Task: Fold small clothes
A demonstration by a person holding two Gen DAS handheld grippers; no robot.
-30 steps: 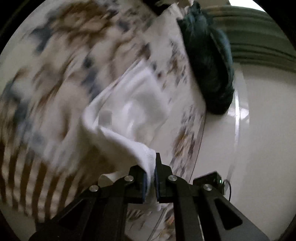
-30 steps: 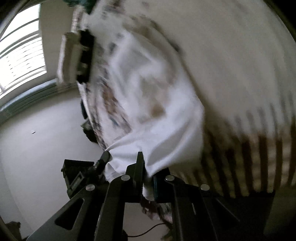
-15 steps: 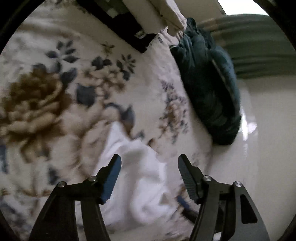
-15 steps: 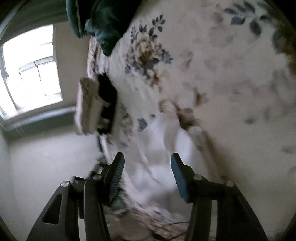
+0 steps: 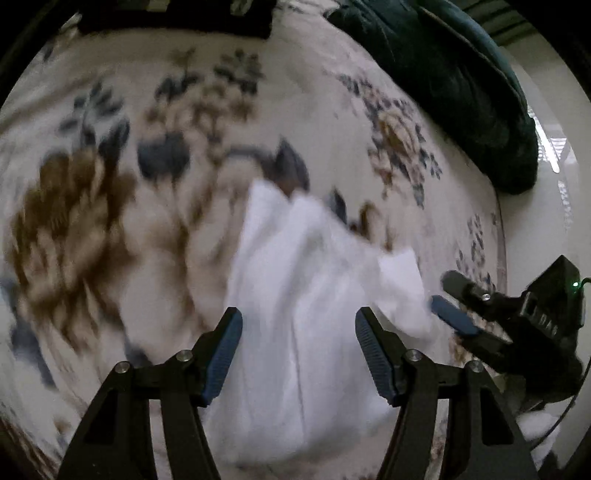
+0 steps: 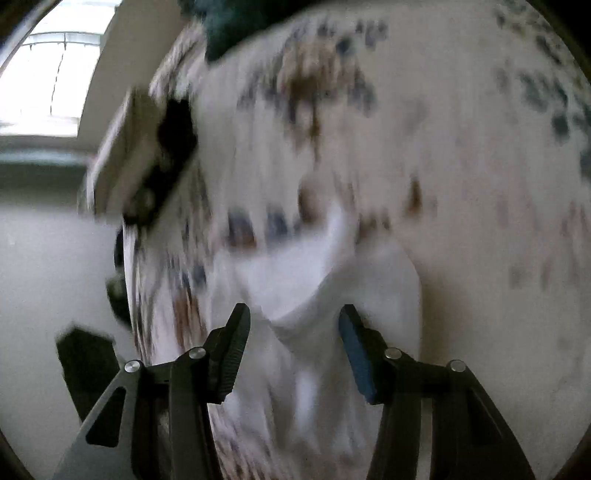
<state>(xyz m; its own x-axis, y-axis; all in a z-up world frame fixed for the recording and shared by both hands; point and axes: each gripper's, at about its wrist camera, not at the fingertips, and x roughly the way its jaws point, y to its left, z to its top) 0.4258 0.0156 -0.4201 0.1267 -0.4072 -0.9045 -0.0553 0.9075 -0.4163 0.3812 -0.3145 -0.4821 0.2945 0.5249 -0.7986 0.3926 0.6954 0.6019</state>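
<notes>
the left gripper [image 5: 298,354] has its jaws spread and holds nothing. under and between them a white garment [image 5: 295,295] lies crumpled on the flowered bed cover [image 5: 110,184], near the bed's edge. a dark green cushion [image 5: 461,92] lies farther back. the right gripper [image 6: 293,345] has its jaws apart too, pinching nothing; the garment lies below them, blurred.

Motion is blurring the white garment [image 5: 295,295] and floral bedspread [image 5: 110,221] in both views; the dark green cushion [image 6: 236,18] is running off the right-wrist view's top edge.
</notes>
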